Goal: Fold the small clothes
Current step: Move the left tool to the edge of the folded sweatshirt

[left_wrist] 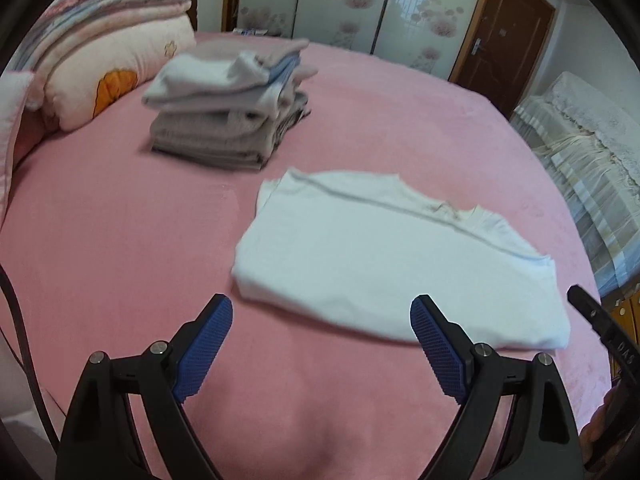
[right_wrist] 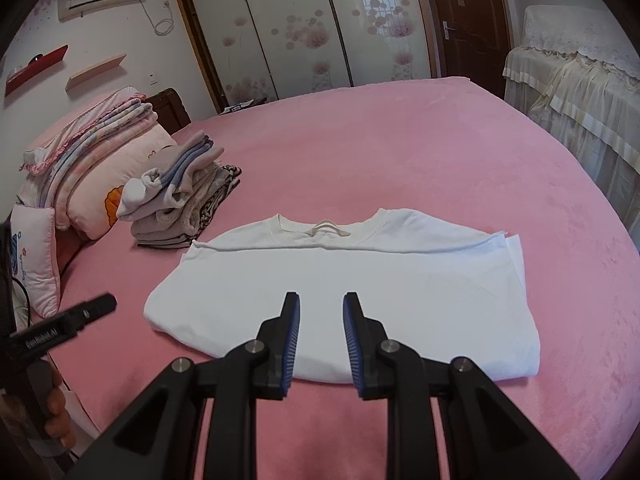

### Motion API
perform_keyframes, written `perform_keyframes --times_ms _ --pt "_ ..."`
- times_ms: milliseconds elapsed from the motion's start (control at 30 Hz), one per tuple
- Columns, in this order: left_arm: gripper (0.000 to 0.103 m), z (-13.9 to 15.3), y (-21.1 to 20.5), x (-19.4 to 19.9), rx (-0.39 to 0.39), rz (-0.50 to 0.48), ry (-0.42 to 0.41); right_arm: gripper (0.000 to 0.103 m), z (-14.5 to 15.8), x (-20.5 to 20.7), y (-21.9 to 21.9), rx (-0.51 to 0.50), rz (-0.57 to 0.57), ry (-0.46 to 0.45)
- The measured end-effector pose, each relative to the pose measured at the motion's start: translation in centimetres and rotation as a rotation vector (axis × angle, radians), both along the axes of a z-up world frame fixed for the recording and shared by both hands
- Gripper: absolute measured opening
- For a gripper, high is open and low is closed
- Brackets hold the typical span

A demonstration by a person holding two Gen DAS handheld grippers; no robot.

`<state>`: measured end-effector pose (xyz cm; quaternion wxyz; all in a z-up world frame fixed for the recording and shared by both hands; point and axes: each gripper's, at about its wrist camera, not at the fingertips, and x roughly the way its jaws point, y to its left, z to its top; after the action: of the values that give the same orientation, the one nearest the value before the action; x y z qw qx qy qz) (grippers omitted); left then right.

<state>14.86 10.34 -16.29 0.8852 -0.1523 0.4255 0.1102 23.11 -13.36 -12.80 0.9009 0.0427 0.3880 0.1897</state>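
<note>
While the white shirt (right_wrist: 340, 292) lies partly folded on the pink bed (right_wrist: 440, 152), both tools hang above the bed's near side with nothing between their pads. The shirt is the landmark here: it sits flat with its collar on the far side and its lower half doubled up over the body, so a straight fold edge runs just below the neckline.

The left hand-held gripper (left_wrist: 322, 344) stands with its blue pads spread wide. In the left wrist view one pad is over bare pink cover, just beside the shirt's near left corner, and the other overlaps the shirt's near edge; whether that pad touches the cloth cannot be told. The right hand-held gripper (right_wrist: 321, 344) has its pads drawn close but not meeting, a narrow gap showing between them, and it hovers over the shirt's near edge around the middle.

Beyond the shirt's far left corner stands a stack of folded clothes (right_wrist: 180, 200), grey and pale pieces piled up, apart from the shirt. Farther left of that stack lie pink pillows (right_wrist: 92, 184) with folded blankets on top. Beyond the shirt, past the bed's far edge, stand the flower-printed wardrobe doors (right_wrist: 288, 24).
</note>
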Motion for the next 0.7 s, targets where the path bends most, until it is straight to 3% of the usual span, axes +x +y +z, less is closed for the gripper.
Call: perform_keyframes --times_ms 300,500,700 --pt "0.090 -4.4 1.2 -0.4 -0.072 0.048 0.034 0.022 -2.8 -0.2 1.7 -0.007 -0.006 0.012" --pt "0.090 -6.2 2.0 -0.1 -0.161 0.065 0.021 0.022 -3.7 -0.4 2.9 -0.017 0.007 0.002" --pt "0.090 -7.7 2.2 0.4 -0.200 0.073 0.040 0.022 -4.6 -0.6 3.9 -0.027 0.024 0.018"
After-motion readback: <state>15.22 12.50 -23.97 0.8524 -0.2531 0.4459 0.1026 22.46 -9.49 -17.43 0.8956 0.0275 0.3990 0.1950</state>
